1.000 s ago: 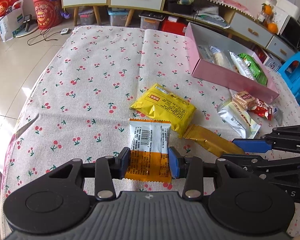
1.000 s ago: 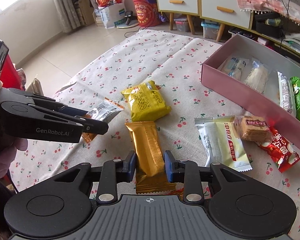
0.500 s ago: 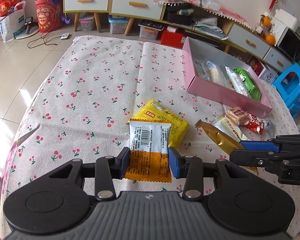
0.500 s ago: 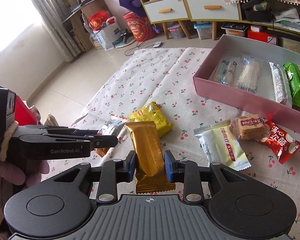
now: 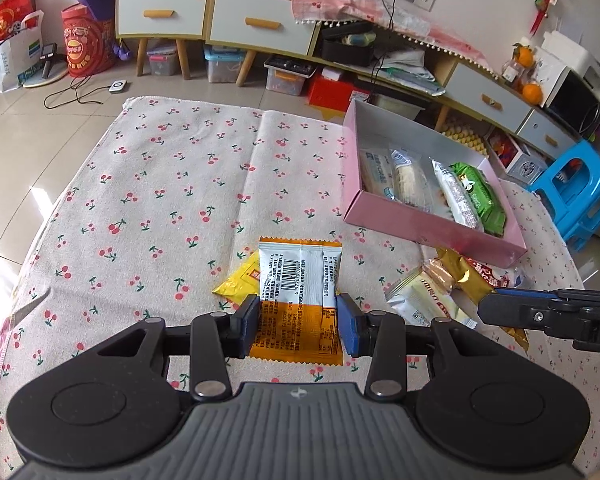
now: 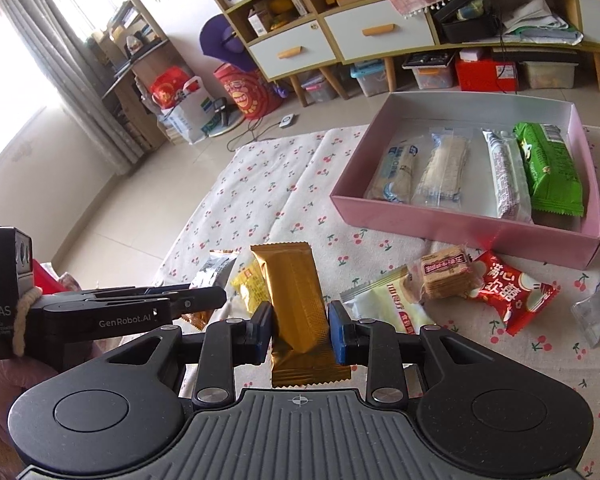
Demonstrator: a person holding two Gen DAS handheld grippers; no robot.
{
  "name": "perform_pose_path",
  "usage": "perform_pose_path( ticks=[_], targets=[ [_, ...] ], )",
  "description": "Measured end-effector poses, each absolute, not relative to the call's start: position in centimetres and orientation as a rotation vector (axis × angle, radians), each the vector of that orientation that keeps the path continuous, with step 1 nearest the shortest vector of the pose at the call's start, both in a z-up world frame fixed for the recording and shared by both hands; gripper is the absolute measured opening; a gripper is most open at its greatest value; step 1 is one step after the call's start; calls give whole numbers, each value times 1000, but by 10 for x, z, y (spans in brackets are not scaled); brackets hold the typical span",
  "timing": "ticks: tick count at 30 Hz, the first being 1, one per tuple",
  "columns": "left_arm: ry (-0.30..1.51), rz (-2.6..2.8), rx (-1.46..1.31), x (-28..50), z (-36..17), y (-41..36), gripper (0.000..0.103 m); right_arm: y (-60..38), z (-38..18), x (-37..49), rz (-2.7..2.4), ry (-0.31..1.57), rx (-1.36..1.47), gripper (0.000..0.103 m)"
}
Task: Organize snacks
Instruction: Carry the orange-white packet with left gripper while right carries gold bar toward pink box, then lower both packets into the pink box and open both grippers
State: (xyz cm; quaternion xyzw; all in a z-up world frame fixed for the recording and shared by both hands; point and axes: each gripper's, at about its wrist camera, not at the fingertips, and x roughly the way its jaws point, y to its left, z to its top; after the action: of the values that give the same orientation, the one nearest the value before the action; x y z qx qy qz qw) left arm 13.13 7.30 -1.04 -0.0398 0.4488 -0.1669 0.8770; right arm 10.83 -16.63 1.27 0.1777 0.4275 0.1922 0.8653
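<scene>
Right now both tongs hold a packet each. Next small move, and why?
Probably carry the right tongs, shut on the gold packet, toward the pink box. The packet is already clear of the cloth, and bare box floor shows left of the four packets inside.

Both packets now hang clear of the bench: the gold bar (image 6: 298, 300) and the orange packet (image 5: 298, 304), lifted higher.
</scene>
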Motion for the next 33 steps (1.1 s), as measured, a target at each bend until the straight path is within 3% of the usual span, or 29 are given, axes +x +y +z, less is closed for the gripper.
perform_pose_path(
  ticks=[21,33],
  targets=[
    [852,-382,-128,189,-10,-1,38,-256,7,158,124,842,587,29],
    [783,-417,15,232,-26,-40,38,-264,-26,214,29,853,667,29]
  ],
)
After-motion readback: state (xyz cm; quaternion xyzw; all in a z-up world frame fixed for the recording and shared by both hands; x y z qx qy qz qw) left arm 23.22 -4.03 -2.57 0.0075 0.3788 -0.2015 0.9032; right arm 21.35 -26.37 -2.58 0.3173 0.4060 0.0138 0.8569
